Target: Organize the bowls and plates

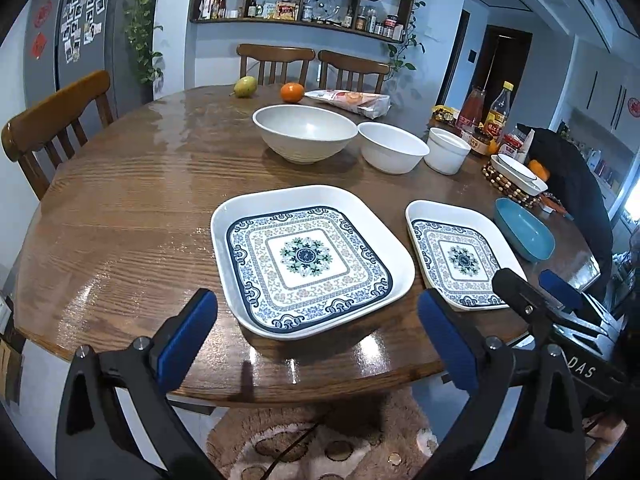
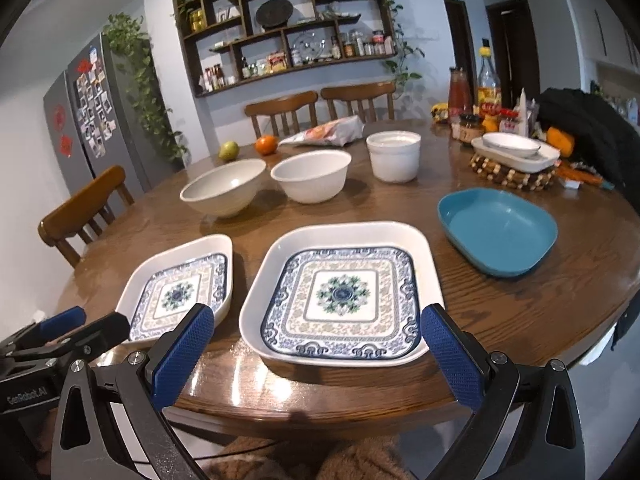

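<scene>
nothing stacked yet

the work looks unstarted: every dish lies apart on the table (image 1: pixel 120 208). the left gripper (image 1: pixel 316 340) and right gripper (image 2: pixel 318 346) both hang released and empty at the near edge, jaws spread wide.

the large plate (image 1: pixel 308 260) and small plate (image 2: pixel 340 292) lie side by side, near but not touching; both are square, round-cornered, glossy white with a blue floral print. the blue dish (image 2: pixel 498 232) is plain, matte and shallow, right of them. behind stand three white bowls in a row: big bowl (image 1: pixel 305 132), wide and ribbed below; mid bowl (image 1: pixel 393 146), smooth; cup (image 1: pixel 447 149), straight-walled. nesting by size remains, judging by the layout.
</scene>
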`<state>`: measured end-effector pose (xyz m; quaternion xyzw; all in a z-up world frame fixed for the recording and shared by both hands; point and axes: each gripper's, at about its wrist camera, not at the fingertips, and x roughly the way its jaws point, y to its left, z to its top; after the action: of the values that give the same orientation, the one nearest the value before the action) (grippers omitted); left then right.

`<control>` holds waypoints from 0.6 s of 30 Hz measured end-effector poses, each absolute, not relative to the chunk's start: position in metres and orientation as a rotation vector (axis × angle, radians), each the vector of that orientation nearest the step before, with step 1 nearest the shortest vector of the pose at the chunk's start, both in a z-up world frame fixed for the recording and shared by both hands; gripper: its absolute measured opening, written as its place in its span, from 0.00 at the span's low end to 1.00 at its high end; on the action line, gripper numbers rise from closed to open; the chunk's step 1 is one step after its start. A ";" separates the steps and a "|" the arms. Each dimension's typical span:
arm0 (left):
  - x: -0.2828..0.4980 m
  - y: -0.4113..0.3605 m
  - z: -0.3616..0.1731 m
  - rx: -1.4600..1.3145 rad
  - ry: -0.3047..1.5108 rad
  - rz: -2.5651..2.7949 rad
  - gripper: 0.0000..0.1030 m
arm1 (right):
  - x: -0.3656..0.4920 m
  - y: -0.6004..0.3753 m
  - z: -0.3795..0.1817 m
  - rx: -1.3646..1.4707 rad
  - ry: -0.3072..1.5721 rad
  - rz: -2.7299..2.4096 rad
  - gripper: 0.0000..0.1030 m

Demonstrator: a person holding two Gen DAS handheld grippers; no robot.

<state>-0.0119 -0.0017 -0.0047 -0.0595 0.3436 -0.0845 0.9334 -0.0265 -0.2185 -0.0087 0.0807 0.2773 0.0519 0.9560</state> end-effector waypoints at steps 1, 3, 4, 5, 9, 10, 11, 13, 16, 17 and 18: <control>-0.011 0.000 -0.006 -0.130 0.707 -0.178 0.93 | -0.026 -0.218 -0.009 0.163 0.559 0.097 1.00; -0.009 0.002 -0.007 -0.138 0.717 -0.183 0.93 | -0.025 -0.217 -0.011 0.163 0.559 0.097 1.00; -0.008 0.003 -0.008 -0.142 0.718 -0.183 0.93 | -0.025 -0.216 -0.011 0.162 0.561 0.104 1.00; -0.008 0.004 -0.009 -0.146 0.720 -0.182 0.92 | -0.024 -0.216 -0.012 0.165 0.564 0.114 1.00; -0.005 0.007 -0.011 -0.155 0.730 -0.184 0.91 | -0.019 -0.212 -0.013 0.160 0.568 0.117 1.00; -0.004 0.008 -0.011 -0.156 0.732 -0.183 0.91 | -0.019 -0.211 -0.013 0.156 0.569 0.118 1.00; -0.003 0.008 -0.012 -0.156 0.732 -0.180 0.91 | -0.017 -0.209 -0.014 0.152 0.571 0.120 1.00; -0.001 0.010 -0.012 -0.157 0.732 -0.175 0.90 | -0.015 -0.207 -0.015 0.149 0.576 0.127 1.00; 0.002 0.016 -0.011 -0.172 0.733 -0.163 0.90 | -0.012 -0.205 -0.016 0.151 0.581 0.147 1.00; 0.002 0.018 -0.011 -0.176 0.734 -0.157 0.90 | -0.011 -0.205 -0.016 0.152 0.582 0.155 1.00; 0.003 0.021 -0.011 -0.182 0.736 -0.150 0.90 | -0.010 -0.204 -0.014 0.159 0.585 0.170 1.00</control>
<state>0.0031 0.0205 -0.0114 -0.0888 0.3588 -0.0730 0.9263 -0.0096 -0.2038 -0.0143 0.0781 0.2875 0.0835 0.9509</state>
